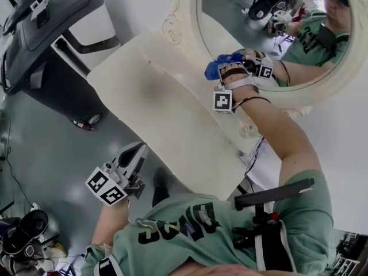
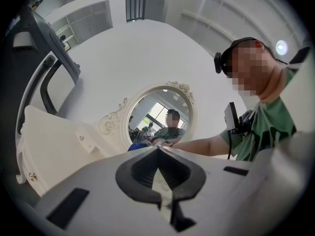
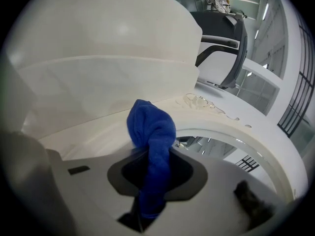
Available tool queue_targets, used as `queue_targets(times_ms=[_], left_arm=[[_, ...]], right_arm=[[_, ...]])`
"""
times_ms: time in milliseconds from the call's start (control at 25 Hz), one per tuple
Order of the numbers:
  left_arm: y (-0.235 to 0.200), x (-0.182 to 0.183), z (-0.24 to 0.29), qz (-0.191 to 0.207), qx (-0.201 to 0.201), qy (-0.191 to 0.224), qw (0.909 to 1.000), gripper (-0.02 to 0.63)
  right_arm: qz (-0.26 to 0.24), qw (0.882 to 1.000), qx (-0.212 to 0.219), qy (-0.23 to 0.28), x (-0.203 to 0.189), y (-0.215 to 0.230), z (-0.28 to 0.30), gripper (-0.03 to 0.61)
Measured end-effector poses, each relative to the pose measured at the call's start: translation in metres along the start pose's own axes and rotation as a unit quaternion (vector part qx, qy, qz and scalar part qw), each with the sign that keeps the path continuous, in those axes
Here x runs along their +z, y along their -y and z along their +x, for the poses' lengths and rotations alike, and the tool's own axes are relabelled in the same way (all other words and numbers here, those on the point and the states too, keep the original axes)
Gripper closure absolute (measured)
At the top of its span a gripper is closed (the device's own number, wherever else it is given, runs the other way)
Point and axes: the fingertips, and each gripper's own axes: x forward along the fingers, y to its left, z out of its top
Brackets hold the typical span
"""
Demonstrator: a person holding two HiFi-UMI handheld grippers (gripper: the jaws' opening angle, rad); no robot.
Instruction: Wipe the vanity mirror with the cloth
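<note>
An oval vanity mirror [image 1: 261, 45] in an ornate cream frame [image 1: 184, 16] stands on the vanity. My right gripper [image 1: 229, 69] is shut on a bunched blue cloth [image 1: 214, 68], which sits at the left edge of the glass by the frame. In the right gripper view the cloth [image 3: 151, 129] sticks up from between the jaws of the right gripper [image 3: 152, 168], with the mirror glass [image 3: 221, 146] just beyond. My left gripper [image 1: 137, 153] hangs low off the vanity's front, shut and empty. The left gripper [image 2: 158, 154] faces the mirror [image 2: 160, 114] from a distance.
The cream vanity top [image 1: 144, 96] runs below the mirror. A dark exercise machine [image 1: 46, 22] stands on the grey floor at the upper left. A cable [image 1: 253, 154] hangs off the vanity's right end. The mirror reflects me, the person holding the grippers.
</note>
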Motion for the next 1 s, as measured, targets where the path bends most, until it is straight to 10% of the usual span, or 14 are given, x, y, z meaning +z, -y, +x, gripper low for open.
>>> queue_targets(times_ms=[360, 640, 1000], left_arm=[[0.055, 0.071, 0.008, 0.060, -0.051, 0.032, 0.9963, 0.614], [0.089, 0.112, 0.023, 0.099, -0.100, 0.065, 0.9879, 0.614], [0.097, 0.115, 0.023, 0.102, -0.121, 0.072, 0.9847, 0.614]], right_arm=[[0.142, 0.978, -0.154, -0.009, -0.146, 0.178, -0.109, 0.500], [0.131, 0.945, -0.262, -0.148, -0.312, 0.292, -0.207, 0.500], [0.121, 0.927, -0.299, -0.190, -0.350, 0.315, -0.233, 0.500]])
